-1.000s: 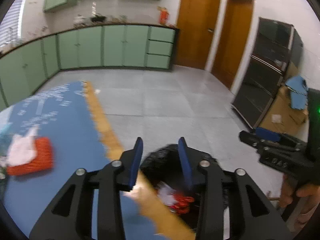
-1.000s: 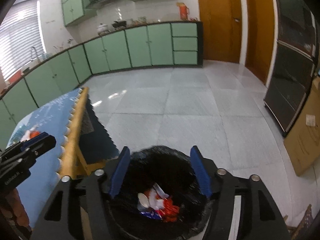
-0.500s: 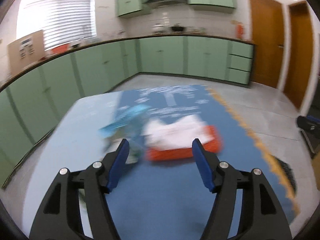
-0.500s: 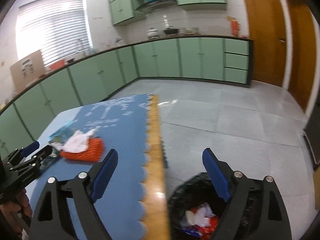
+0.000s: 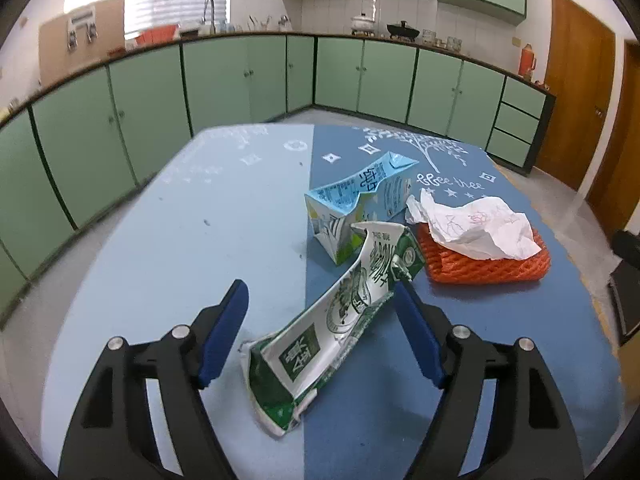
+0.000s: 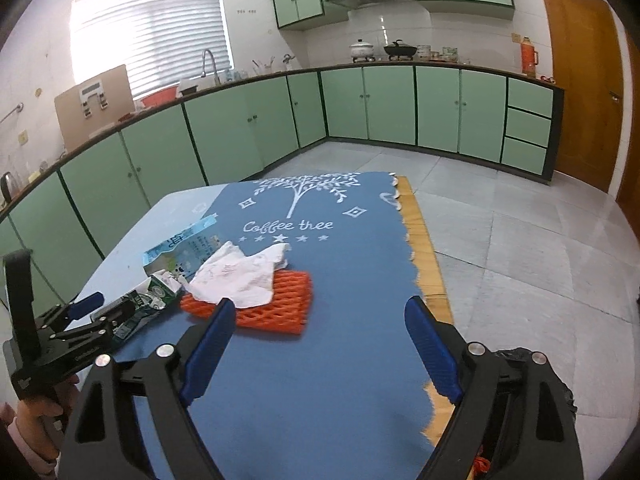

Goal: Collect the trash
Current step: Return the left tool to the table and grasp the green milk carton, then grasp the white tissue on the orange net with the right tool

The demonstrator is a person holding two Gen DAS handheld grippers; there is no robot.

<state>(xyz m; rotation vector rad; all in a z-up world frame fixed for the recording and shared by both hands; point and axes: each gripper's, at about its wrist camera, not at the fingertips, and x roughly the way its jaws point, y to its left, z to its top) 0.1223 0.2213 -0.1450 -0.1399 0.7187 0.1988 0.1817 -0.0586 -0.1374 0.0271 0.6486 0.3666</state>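
Item: flattened green carton between my left gripper, fingers wide apart, nothing held.

On my feed the green carton lay crushed on the blue tablecloth, running diagonally between the two blue pads, its near end closest to the camera and its cap end beside the right pad's tip; I could not tell whether it touched. Behind it stood a crumpled blue carton, and to the right crumpled white paper rested on an orange foam net. My left gripper was held low, angled down at the table. My right gripper was spread wide and empty, held above the cloth, with the orange net just beyond its left pad. The black bin bag showed behind its right finger.
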